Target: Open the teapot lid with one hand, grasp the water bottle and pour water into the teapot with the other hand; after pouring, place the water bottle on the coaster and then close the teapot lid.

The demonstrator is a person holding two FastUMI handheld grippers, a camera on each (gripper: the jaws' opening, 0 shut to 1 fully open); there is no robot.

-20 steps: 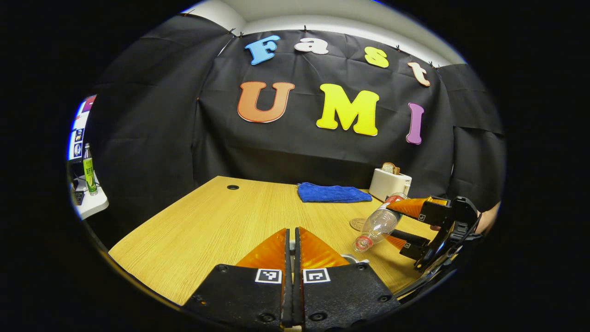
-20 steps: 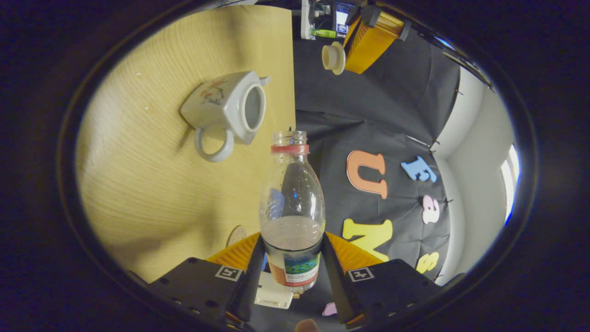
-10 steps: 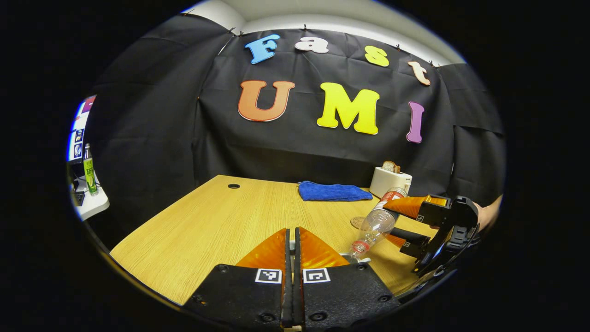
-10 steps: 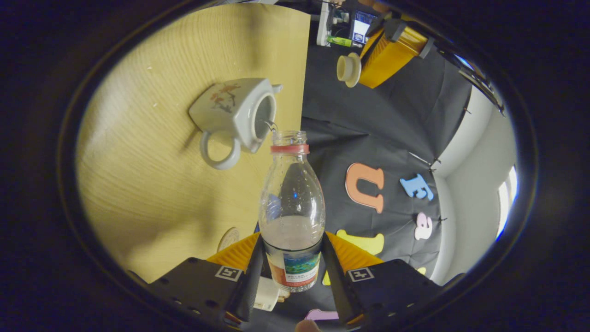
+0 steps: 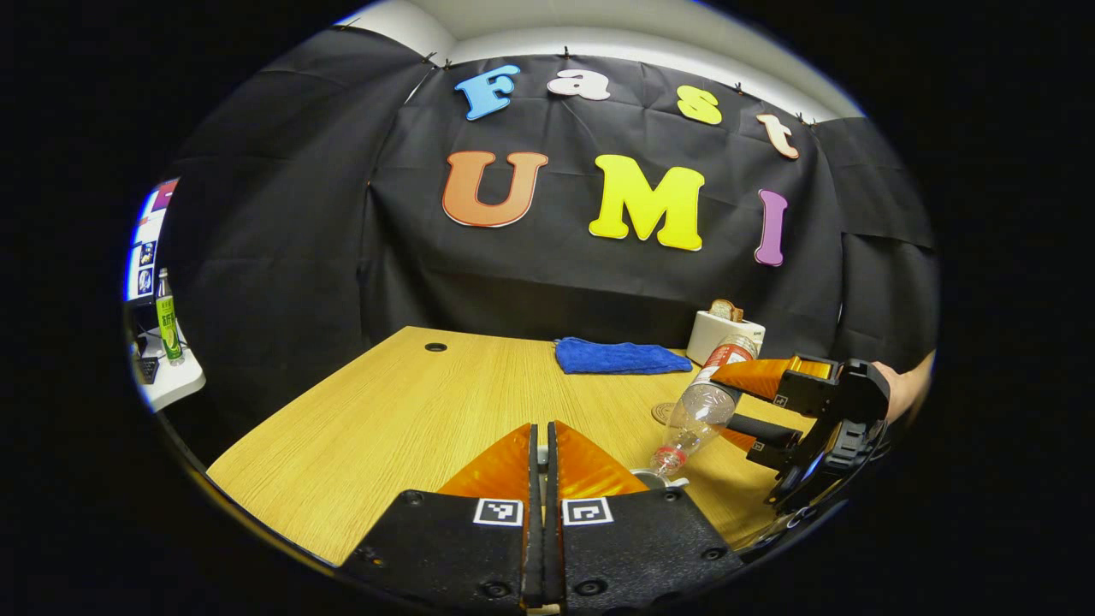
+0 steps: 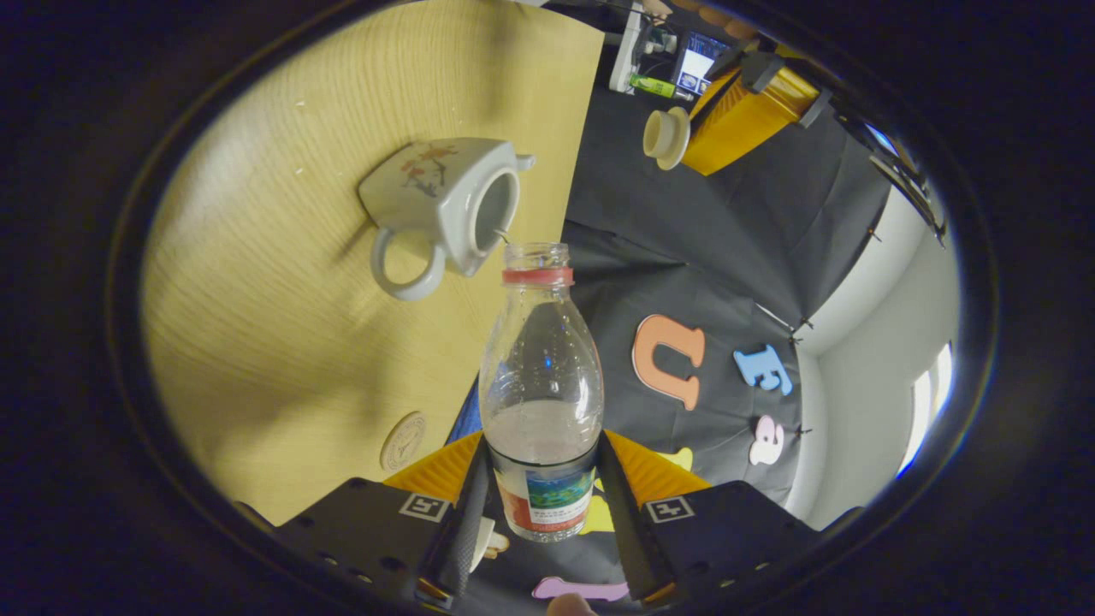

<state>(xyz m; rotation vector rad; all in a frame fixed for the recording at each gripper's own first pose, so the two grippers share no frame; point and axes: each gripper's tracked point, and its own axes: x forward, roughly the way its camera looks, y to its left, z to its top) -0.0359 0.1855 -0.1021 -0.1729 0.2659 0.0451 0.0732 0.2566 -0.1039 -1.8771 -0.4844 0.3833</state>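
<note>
Water bottle (image 6: 541,402) clear, uncapped, pinched by right tongs (image 6: 541,505), left tongs (image 5: 541,479) pinching lid (image 6: 666,137)

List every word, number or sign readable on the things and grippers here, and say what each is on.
None can be read.
Water bottle label: print too small to read.
Coaster: round emblem, blurred.
Green bottle: label too small.
Square marker: coded pattern, no words.
Teapot: painted flowers, no text.

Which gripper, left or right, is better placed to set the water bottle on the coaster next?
Right. The right gripper already clamps the water bottle, tilted at the open teapot, and the coaster lies close beside it. The left gripper is busy holding the teapot lid aloft.
</note>
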